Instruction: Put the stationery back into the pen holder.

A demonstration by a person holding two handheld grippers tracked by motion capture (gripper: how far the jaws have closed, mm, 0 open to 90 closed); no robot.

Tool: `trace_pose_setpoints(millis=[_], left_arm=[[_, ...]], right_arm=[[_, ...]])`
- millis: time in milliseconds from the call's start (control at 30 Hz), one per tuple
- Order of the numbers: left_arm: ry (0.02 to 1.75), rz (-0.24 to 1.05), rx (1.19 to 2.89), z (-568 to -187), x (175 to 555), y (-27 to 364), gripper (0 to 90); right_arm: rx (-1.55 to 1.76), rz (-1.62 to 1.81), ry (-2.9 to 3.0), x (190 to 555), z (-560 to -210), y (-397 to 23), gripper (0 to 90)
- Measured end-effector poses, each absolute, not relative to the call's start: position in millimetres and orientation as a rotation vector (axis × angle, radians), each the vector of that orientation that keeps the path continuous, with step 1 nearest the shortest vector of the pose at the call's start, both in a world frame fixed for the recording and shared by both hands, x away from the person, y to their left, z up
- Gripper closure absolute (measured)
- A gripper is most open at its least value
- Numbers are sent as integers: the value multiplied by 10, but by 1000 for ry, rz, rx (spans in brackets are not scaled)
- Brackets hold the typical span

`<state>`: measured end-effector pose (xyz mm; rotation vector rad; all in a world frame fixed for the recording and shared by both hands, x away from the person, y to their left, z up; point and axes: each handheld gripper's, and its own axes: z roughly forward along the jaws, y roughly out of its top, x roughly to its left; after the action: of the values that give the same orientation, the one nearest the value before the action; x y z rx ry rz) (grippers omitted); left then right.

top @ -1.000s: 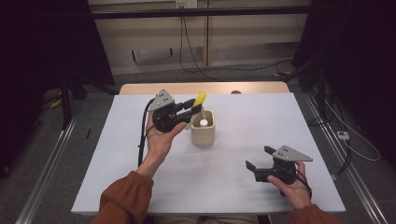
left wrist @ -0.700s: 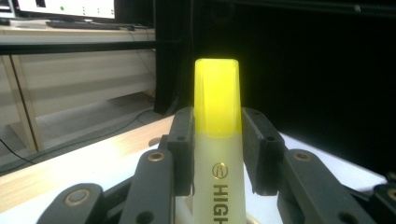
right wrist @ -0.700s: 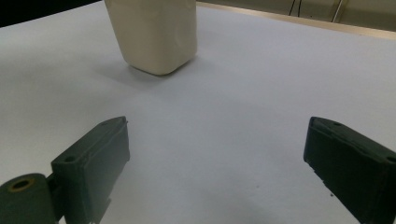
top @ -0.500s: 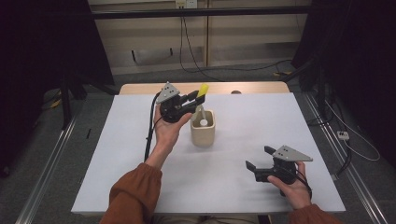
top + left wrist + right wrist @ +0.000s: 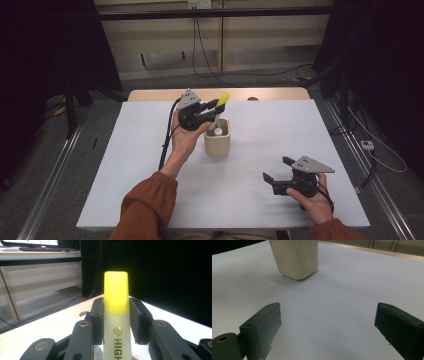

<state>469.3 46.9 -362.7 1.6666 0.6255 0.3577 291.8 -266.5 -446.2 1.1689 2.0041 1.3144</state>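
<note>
Highlighter (image 5: pixel 116 315) pinched in L gripper (image 5: pixel 214 111) over cup (image 5: pixel 217 142); R gripper (image 5: pixel 276 169) spread.

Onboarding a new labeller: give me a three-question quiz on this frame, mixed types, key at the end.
1. True or false: the left hand-held gripper is shut on the yellow highlighter.
2. Where does the right hand-held gripper sit? A) inside the cup B) low over the white table, jaws open, holding nothing C) clamped on the cup's rim
3. Fill in: the highlighter is held above the beige ____.

Key: 1 true; 2 B; 3 cup.
</note>
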Motion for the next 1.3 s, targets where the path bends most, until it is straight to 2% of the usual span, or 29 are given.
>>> trace_pose_setpoints(millis=[367,800,867,933,1000,1300], left_arm=[[590,356,1692,-3741,4724,461,670],[628,325,1698,-3868,4704,547,663],[664,318,1685,-3856,4687,568,583],[693,310,1667,-3823,4655,571,418],[680,324,1678,-3786,4619,564,397],[724,340,1757,-3744,4583,602,185]], right_arm=[[1167,1315,2007,2918,-4462,-2662,71],[1169,1314,2008,2917,-4462,-2661,71],[1169,1311,2008,2918,-4462,-2660,71],[1167,1313,2007,2916,-4461,-2661,71],[1170,1312,2005,2918,-4462,-2661,71],[1167,1313,2003,2916,-4460,-2663,71]])
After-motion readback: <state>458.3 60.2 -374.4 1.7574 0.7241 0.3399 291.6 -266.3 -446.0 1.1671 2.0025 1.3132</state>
